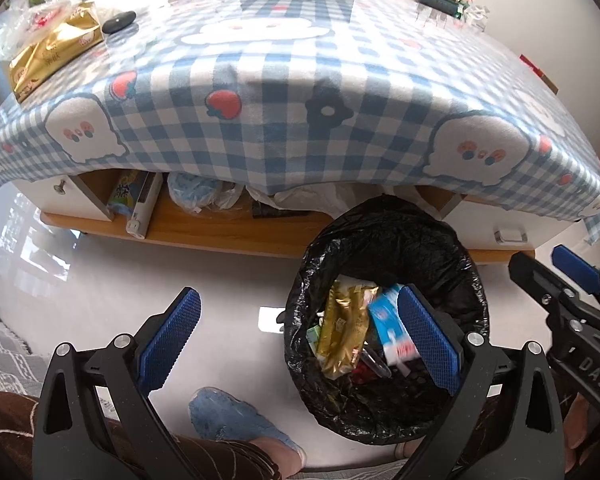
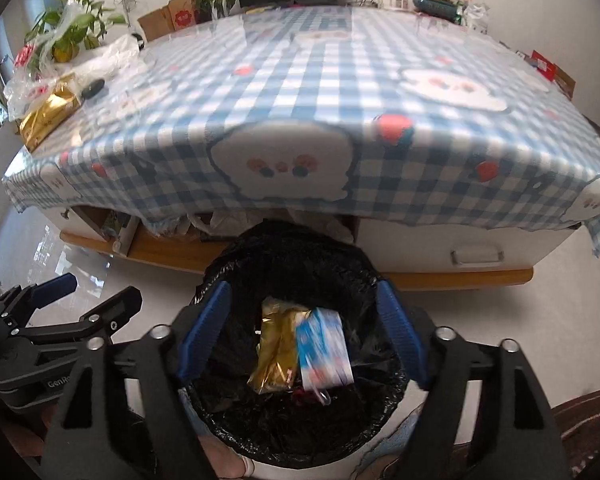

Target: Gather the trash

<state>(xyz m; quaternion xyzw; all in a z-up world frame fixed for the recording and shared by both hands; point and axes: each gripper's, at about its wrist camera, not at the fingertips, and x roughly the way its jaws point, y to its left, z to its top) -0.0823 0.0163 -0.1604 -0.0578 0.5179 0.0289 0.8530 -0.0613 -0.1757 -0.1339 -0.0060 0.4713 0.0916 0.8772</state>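
A bin lined with a black bag (image 1: 312, 256) stands on the floor in front of a low table. Inside lie a gold wrapper (image 1: 344, 328) and a blue-and-white packet (image 1: 388, 324). My left gripper (image 1: 300, 340) is open above the bin's left rim, nothing between its pads. My right gripper (image 2: 302, 336) is open straight over the bin (image 2: 220, 268). The blue-and-white packet (image 2: 324, 348) shows blurred below its pads, touching neither, beside the gold wrapper (image 2: 276, 344). Each gripper also shows in the other's view: right gripper (image 1: 572, 280), left gripper (image 2: 80, 296).
The table wears a blue checked cloth (image 1: 284, 92). At its far left lie a gold packet (image 1: 52, 56), a black oval object (image 1: 119, 22) and clear plastic bags (image 2: 32, 80). A person's foot in a blue slipper (image 1: 236, 420) rests beside the bin.
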